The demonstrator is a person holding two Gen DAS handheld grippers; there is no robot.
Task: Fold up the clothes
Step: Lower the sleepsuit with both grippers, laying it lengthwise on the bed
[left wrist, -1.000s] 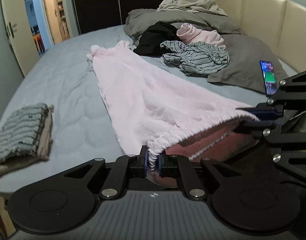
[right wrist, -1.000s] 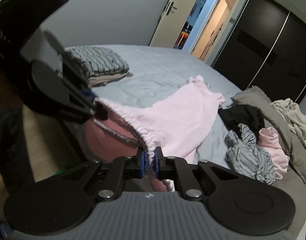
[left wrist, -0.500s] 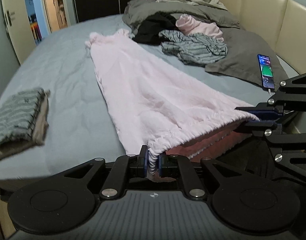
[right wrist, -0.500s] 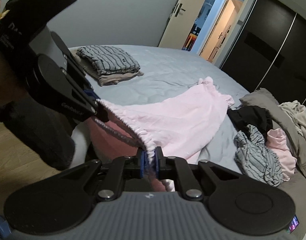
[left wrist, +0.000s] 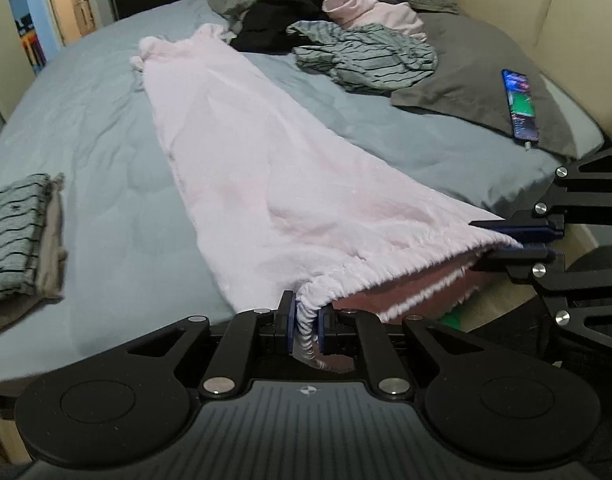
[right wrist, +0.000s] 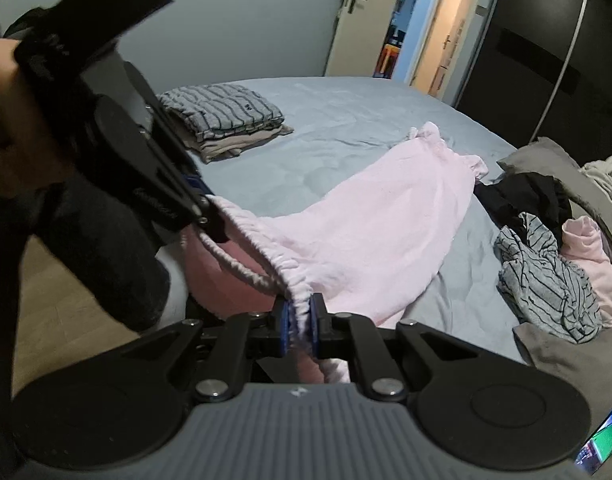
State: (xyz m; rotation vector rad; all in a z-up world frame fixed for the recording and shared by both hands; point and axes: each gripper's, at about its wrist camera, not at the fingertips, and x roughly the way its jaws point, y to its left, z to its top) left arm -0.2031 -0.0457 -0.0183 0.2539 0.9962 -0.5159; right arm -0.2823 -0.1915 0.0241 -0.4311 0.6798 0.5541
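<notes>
While its far end lies flat on the bed (left wrist: 106, 208), the pink garment (left wrist: 258, 184) is stretched by its gathered elastic waistband off the near edge of the mattress, the opening gaping so the darker pink inside shows. The left gripper (left wrist: 304, 327) is clamped on one end of that waistband, the bunched elastic squeezed between its blue pads. The right gripper (right wrist: 299, 330) is clenched on the other end in the same way; from the left wrist view it reaches in from the right side, pinching the band's corner.

Just beyond the garment's far end sits a loose heap: a black garment (left wrist: 278, 20), a crumpled grey striped garment (left wrist: 365, 56) and a smaller pink piece (left wrist: 369, 12), all resting against grey pillows (left wrist: 465, 76). A phone (left wrist: 519, 104) with a lit screen lies on the nearest pillow; nothing on the screen is legible. Well apart, at the bed's other side, is a folded stack (right wrist: 226, 120) with a striped piece on top and beige ones beneath.

No basket or bin is in view. Raised lettering on the left gripper's arm in the right wrist view is too blurred to read. A hand (right wrist: 22, 128) grips that tool's handle.
</notes>
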